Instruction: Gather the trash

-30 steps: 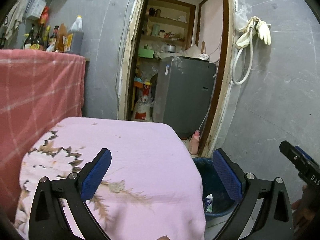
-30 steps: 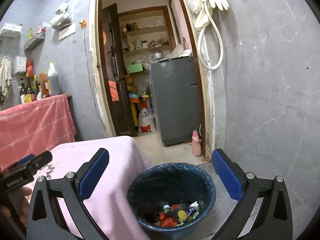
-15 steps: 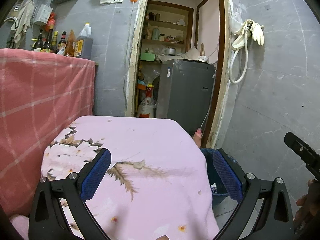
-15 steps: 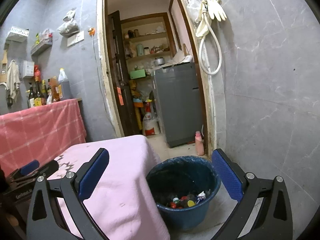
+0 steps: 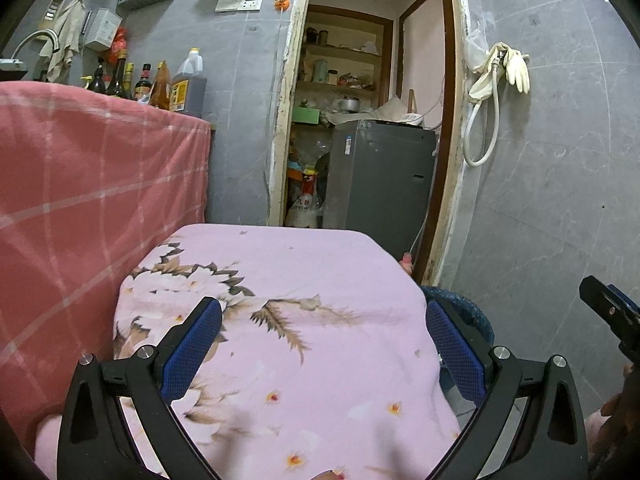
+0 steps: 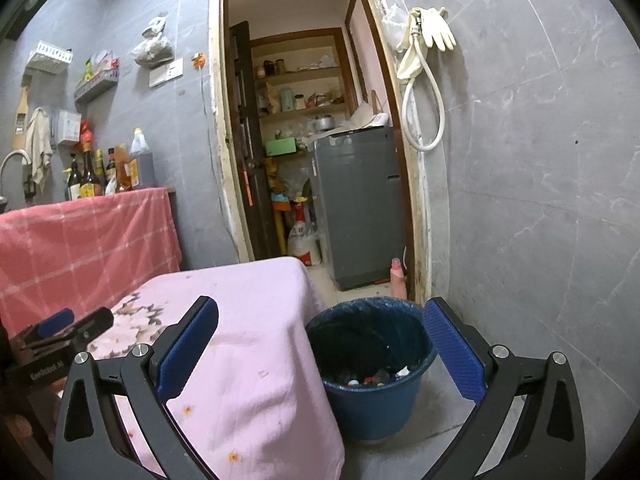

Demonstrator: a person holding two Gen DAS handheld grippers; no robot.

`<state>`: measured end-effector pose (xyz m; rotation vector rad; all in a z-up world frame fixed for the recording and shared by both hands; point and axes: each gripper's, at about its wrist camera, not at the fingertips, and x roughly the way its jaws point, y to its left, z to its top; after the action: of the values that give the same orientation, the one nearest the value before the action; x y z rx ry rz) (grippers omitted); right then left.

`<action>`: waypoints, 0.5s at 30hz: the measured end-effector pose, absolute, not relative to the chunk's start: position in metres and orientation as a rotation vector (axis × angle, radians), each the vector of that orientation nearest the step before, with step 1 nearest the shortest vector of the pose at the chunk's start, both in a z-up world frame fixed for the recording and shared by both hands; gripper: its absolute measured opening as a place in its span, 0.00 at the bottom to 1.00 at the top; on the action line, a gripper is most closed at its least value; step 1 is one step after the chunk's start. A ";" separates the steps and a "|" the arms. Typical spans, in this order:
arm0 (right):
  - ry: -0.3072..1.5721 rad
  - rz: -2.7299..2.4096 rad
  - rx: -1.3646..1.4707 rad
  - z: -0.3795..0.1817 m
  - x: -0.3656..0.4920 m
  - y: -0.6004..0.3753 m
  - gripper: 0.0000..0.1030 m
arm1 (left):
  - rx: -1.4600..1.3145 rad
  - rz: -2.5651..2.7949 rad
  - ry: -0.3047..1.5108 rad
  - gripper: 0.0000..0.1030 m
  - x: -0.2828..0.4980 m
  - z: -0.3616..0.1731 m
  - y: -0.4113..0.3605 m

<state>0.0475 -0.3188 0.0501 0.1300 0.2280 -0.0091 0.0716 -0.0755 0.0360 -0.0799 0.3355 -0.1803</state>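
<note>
A blue trash bin (image 6: 374,404) with a dark liner stands on the floor by the right side of a low table covered in a pink floral cloth (image 6: 244,344). Several bits of trash lie in its bottom. Its rim also shows in the left wrist view (image 5: 466,306). My right gripper (image 6: 320,354) is open and empty, above and in front of the bin. My left gripper (image 5: 326,352) is open and empty above the pink cloth (image 5: 288,292). I see no loose trash on the cloth.
A counter under a red checked cloth (image 5: 92,184) with bottles (image 5: 186,86) stands to the left. A doorway behind holds a grey appliance (image 5: 380,176) and shelves. A pink bottle (image 6: 397,278) stands by the door frame. A grey tiled wall (image 6: 540,200) closes the right.
Both grippers have drawn back and up from the table and bin. The bin looks smaller and farther in the right wrist view. More of the floral cloth shows in the left wrist view.
</note>
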 end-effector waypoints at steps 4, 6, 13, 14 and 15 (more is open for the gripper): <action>0.228 -0.002 0.124 0.044 0.035 -0.312 1.00 | -0.072 -0.168 0.330 0.97 0.060 0.033 -0.071; 0.233 0.001 0.123 0.040 0.030 -0.308 1.00 | -0.070 -0.167 0.331 0.97 0.055 0.030 -0.067; 0.236 0.007 0.119 0.031 0.013 -0.296 1.00 | -0.058 -0.168 0.326 0.97 0.035 0.022 -0.058; 0.233 0.009 0.116 0.031 0.011 -0.294 1.00 | -0.058 -0.166 0.325 0.97 0.033 0.020 -0.056; 0.231 0.010 0.111 0.031 0.010 -0.293 1.00 | -0.059 -0.164 0.323 0.97 0.031 0.018 -0.055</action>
<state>0.0098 -0.2932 0.0308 0.1112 0.2314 0.0101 0.0305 -0.0548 0.0180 -0.0595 0.3232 -0.1636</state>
